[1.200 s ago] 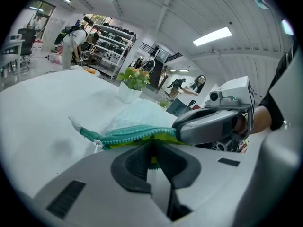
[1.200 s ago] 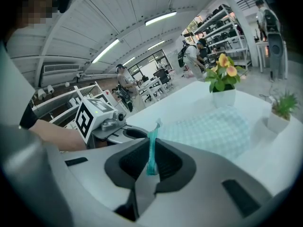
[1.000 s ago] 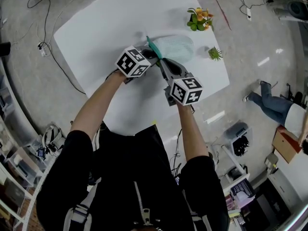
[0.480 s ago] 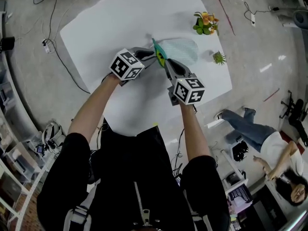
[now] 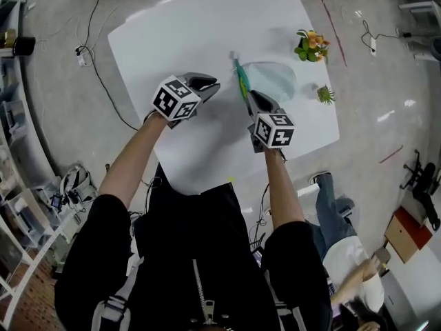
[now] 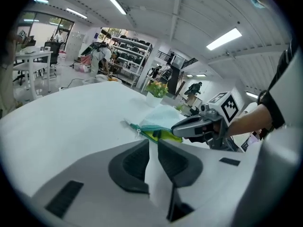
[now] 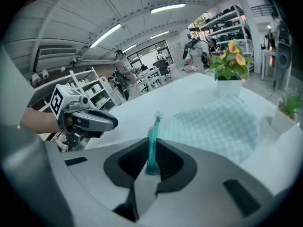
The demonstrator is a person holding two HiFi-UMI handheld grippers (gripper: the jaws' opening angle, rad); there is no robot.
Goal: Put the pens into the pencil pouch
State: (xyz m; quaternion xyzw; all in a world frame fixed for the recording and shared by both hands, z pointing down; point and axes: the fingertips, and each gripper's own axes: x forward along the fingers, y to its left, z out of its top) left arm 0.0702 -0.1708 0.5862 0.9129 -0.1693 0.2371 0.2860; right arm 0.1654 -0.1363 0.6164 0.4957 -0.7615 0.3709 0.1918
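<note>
The pale mint pencil pouch (image 5: pixel 275 80) lies on the white table (image 5: pixel 179 33), its teal zipper edge lifted. My right gripper (image 5: pixel 249 95) is shut on that zipper edge (image 7: pixel 152 136); its jaws have just been opening slightly, with the strip still pinched between the pads. My left gripper (image 5: pixel 212 85) hangs left of the pouch and apart from it. Its jaws parted, then closed a little, and nothing is between them (image 6: pixel 152 143). In the left gripper view the pouch's mouth (image 6: pixel 158 134) shows yellow-green inside; I cannot tell what it is. No loose pen is in view.
A pot of orange and yellow flowers (image 5: pixel 311 45) stands beyond the pouch, and a small green plant (image 5: pixel 324 94) sits to its right near the table's edge. Cables (image 5: pixel 89 54) trail on the floor to the left. A person is on the floor at lower right (image 5: pixel 331 205).
My left gripper has let go of the pouch's zipper edge and drawn away to the left. My right gripper keeps hold of the edge and has sunk a little.
</note>
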